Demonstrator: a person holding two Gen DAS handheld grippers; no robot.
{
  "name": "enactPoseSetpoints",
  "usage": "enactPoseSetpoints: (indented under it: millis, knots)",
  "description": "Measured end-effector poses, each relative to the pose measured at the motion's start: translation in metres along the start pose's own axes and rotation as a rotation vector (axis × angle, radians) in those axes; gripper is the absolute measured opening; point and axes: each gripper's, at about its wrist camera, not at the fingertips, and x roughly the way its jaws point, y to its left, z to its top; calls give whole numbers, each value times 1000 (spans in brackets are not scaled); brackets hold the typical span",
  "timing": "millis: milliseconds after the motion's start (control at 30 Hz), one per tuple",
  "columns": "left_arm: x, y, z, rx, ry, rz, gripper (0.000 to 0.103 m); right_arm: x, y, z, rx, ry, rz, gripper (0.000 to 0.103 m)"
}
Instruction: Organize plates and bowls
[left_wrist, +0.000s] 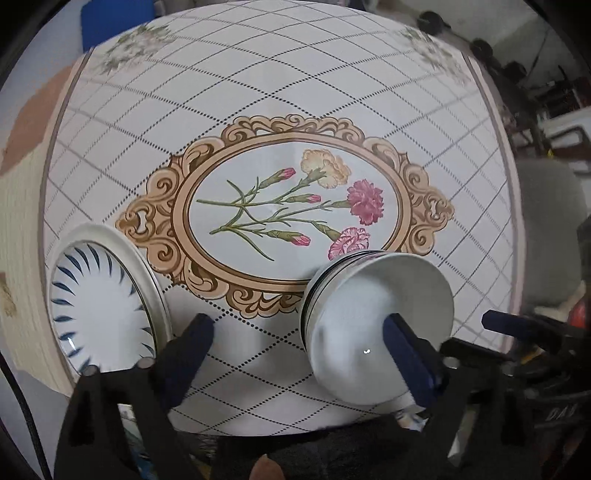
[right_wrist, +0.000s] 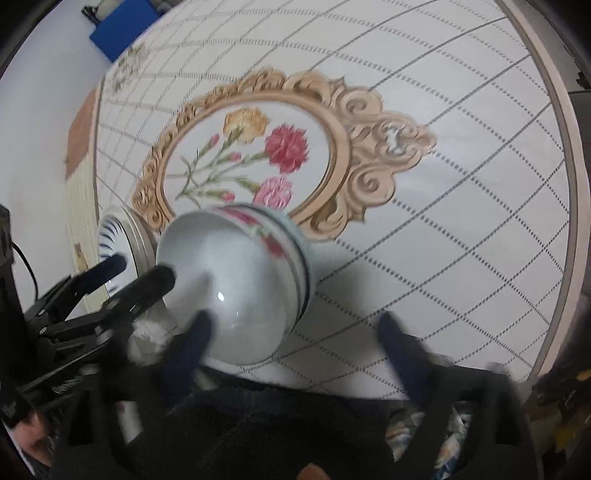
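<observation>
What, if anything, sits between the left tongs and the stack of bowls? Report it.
Nothing visible stands in the way. The left tongs are open, and one finger already lies over the rim of the stack of bowls. Only bare tablecloth shows between the fingers. The stack of plates sits off to the other side.

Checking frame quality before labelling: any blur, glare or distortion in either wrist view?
Left wrist view: mostly sharp, strong fisheye bowing of the tablecloth grid, a small glare spot on the bowl stack, dark vignette corners. Right wrist view: motion blur smears the right gripper fingers and the medallion; the bowl stack shows small highlights; same barrel distortion.
</observation>
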Motion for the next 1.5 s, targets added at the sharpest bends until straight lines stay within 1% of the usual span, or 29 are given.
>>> enactPoseSetpoints:
  millis: [67,133,200,267,333,400,500,567,633,767,800,867,900,967,1000,1033,1067,1100,1200,1233,1367,1500]
  knots:
    - [-1,4,-2,-11,-9,-22,97,-2,-6,1,9,-16,20,103]
    - [1,9,-5,-21,-11,-47,97,-5,-9,0,0,-60,28,103]
    - [8,13,-8,-38,1,-96,97,-9,-11,-2,-45,-131,42,103]
    - [17,18,-10,-67,5,-153,97,-7,-9,-4,-92,-168,60,103]
    - [29,26,-12,-108,10,-201,97,3,-14,-2,-118,-139,118,103]
    - [42,31,-13,-143,21,-252,97,17,-22,1,-109,-115,182,103]
    - [59,32,-13,-168,36,-301,97,40,-31,7,-106,-72,230,103]
    - [70,30,-13,-170,46,-329,97,56,-36,9,-85,-37,278,103]
    - [77,27,-11,-163,59,-350,97,74,-42,13,-56,4,364,103]
    - [97,20,-7,-135,102,-389,97,94,-44,18,-44,28,425,103]
    - [101,19,-6,-133,108,-401,97,94,-44,20,-54,20,439,103]
    - [107,20,-4,-137,115,-419,96,94,-40,23,-96,14,446,103]
    - [106,19,-3,-129,98,-424,96,94,-38,24,-107,16,452,103]
    - [105,16,-1,-98,90,-426,96,96,-35,28,-125,25,458,103]
    - [104,14,0,-84,89,-424,96,97,-31,30,-140,30,452,100]
    - [104,12,1,-71,87,-424,88,98,-27,32,-152,34,450,94]
    - [104,9,1,-66,98,-476,74,99,-24,33,-155,40,452,81]
    - [105,7,2,-76,109,-477,73,101,-18,34,-168,48,463,75]
    - [102,1,0,-42,94,-442,74,105,-2,35,-218,54,387,74]
    - [101,1,0,-49,92,-440,74,105,-1,36,-226,58,378,74]
    - [102,4,-3,-73,95,-450,73,105,-3,38,-233,71,376,69]
    - [102,4,-6,-87,89,-445,73,106,-1,40,-245,85,368,69]
